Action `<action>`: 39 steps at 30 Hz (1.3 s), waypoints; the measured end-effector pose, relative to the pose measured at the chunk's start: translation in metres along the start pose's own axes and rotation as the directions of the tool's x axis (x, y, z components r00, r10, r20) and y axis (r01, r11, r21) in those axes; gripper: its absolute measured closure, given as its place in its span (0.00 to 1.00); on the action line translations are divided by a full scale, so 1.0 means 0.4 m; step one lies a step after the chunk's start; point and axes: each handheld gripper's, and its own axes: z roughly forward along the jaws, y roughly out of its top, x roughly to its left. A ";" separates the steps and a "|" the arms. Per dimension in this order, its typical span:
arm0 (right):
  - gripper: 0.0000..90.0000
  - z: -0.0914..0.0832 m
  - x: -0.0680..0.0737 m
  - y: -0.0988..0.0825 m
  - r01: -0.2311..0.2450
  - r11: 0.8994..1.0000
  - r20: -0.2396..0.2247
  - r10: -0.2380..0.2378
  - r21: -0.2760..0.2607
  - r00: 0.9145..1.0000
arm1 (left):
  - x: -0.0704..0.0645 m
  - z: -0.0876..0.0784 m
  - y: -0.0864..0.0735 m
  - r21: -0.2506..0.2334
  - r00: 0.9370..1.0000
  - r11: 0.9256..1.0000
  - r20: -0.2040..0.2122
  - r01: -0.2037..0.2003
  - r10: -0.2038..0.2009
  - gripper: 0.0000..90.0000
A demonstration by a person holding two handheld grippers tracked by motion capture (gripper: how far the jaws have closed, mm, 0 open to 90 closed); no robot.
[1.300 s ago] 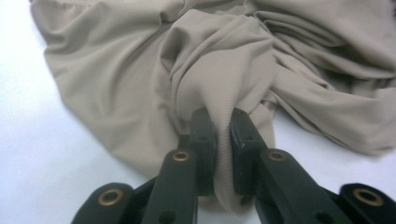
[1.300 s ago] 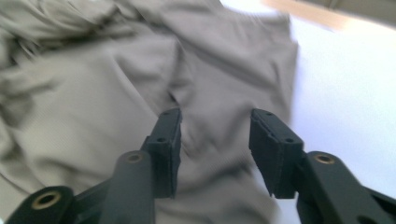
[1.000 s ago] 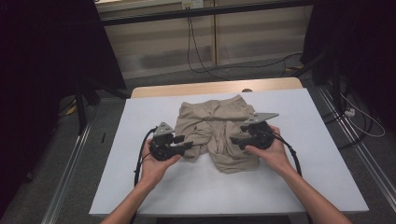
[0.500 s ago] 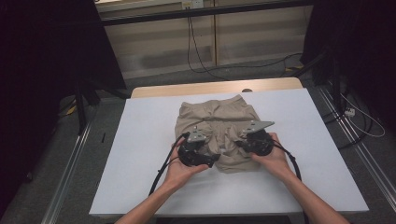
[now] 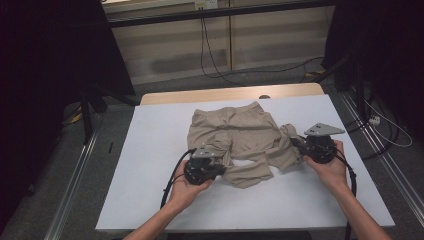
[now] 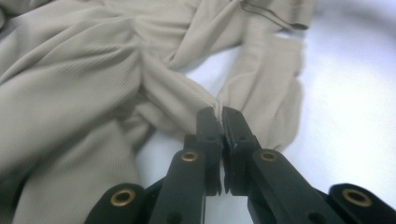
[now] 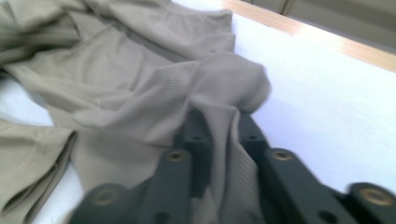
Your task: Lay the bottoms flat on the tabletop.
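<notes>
Two grips are set, so you are partway through spreading the beige shorts point(image 5: 235, 142): the garment is pulled out sideways, yet it lies creased and twisted through the middle, and flattening or folding is left, as I judge it. Nearest you, your left gripper point(image 5: 220, 171) sits at the near left corner of the cloth; its jaws have just been closing and now stand pressed together on a thin edge of fabric, seen in the left gripper view point(image 6: 219, 114) where the hem runs straight into the tips. From there a twisted band of cloth runs up and away to the bunched body. To the right and slightly farther off, your right gripper point(image 5: 298, 145) has a thick fold of the shorts point(image 7: 154, 84) gathered between its jaws point(image 7: 219, 126); they have just been opening a little, but cloth fills the gap and looks held. Farther off, the waistband lies flat toward the wooden edge of the white table point(image 5: 150, 150).
</notes>
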 end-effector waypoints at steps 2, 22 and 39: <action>0.65 0.000 0.006 0.000 -0.020 1.000 -0.011 0.020 -0.002 1.000 | -0.003 -0.024 -0.019 -0.010 1.000 1.000 0.003 0.004 -0.004 0.96; 0.36 -0.063 0.173 -0.008 -0.006 0.999 -0.123 0.002 -0.032 0.992 | -0.135 -0.110 -0.118 0.024 0.996 0.997 0.057 -0.071 0.069 0.90; 0.34 0.060 0.364 -0.021 0.154 0.983 -0.371 -0.108 0.096 0.922 | -0.014 0.046 -0.004 0.061 0.989 0.993 -0.104 -0.098 0.104 0.53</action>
